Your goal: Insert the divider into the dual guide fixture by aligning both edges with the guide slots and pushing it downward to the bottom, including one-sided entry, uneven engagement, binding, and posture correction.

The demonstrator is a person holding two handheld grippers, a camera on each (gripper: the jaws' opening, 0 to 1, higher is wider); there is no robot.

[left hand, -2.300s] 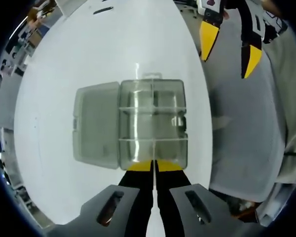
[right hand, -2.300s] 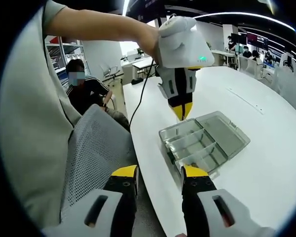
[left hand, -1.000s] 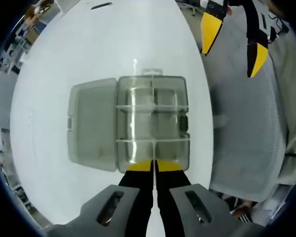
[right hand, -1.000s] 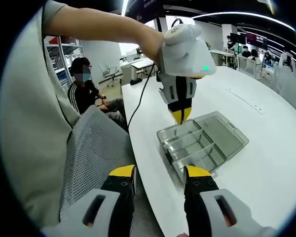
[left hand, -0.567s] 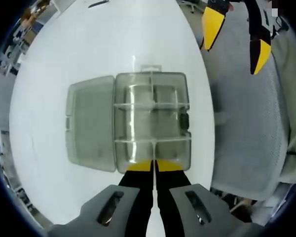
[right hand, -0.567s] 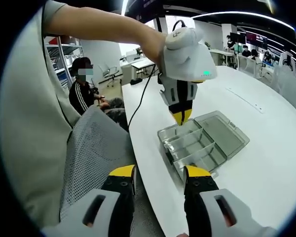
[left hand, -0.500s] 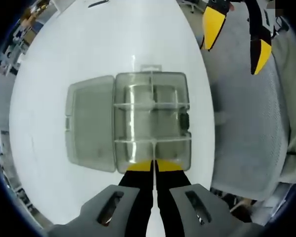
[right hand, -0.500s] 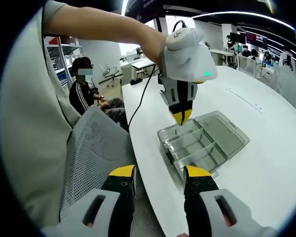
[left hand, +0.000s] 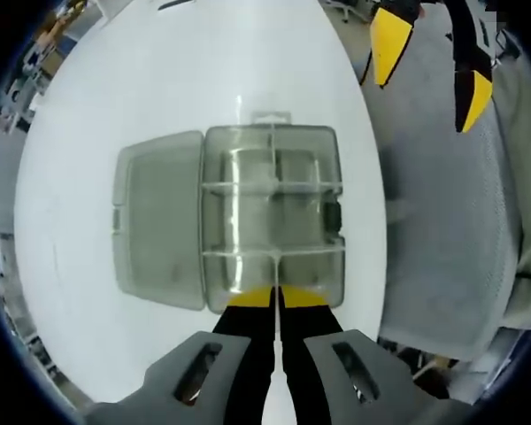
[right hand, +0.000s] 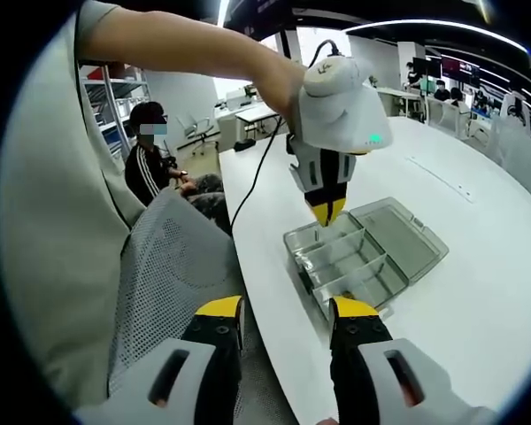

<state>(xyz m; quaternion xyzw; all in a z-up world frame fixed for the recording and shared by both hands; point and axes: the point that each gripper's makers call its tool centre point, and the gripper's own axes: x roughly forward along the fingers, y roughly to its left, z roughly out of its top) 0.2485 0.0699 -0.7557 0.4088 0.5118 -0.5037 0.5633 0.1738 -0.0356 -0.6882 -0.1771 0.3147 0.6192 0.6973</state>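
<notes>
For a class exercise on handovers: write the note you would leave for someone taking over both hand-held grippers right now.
Left hand-held gripper: jaws together, pointing down over the near end of the clear organiser box, seemingly on the middle divider; I cannot confirm a grasp.
Right hand-held gripper: jaws apart, empty, held off the table beside the mesh chair.
The box sits on the white table, lid folded open flat. Two cross dividers look seated.
Left to do: check both edges are in their slots, then press to the bottom.
</notes>
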